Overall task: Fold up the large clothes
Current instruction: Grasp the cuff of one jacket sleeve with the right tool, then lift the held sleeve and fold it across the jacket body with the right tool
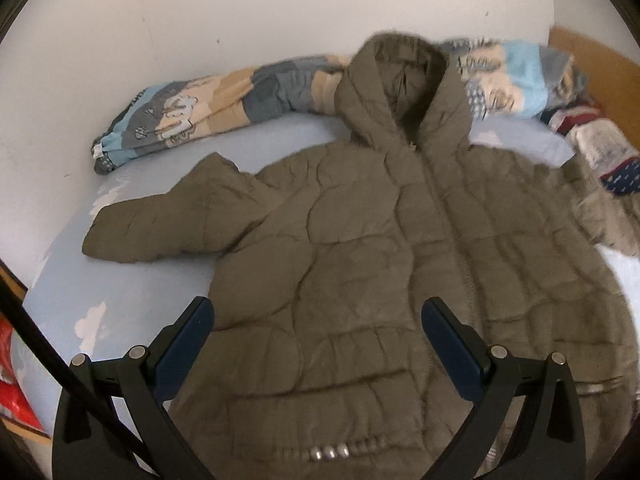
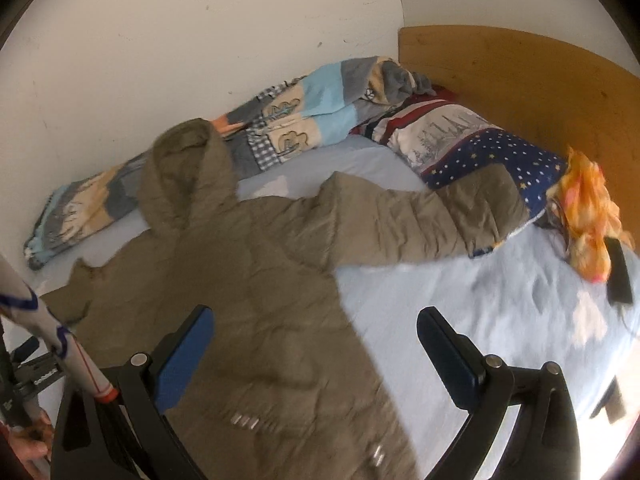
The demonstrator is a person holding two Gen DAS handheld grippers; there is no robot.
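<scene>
An olive-brown quilted hooded jacket (image 1: 380, 264) lies flat on its back on a pale blue bed sheet (image 1: 132, 288), zipped, hood towards the wall. Its left sleeve (image 1: 168, 224) sticks out to the side. In the right wrist view the same jacket (image 2: 240, 280) shows its other sleeve (image 2: 424, 220) stretched out onto a pillow. My left gripper (image 1: 318, 320) hovers open above the jacket's lower front. My right gripper (image 2: 314, 330) is open over the jacket's right hem edge, with nothing between its fingers.
A rolled patchwork blanket (image 1: 192, 108) lies along the white wall. A starred pillow (image 2: 480, 148), an orange cloth (image 2: 588, 208) and a dark flat object (image 2: 618, 276) sit by the wooden headboard (image 2: 520, 72). A hand and sleeve (image 2: 36, 360) show at the left.
</scene>
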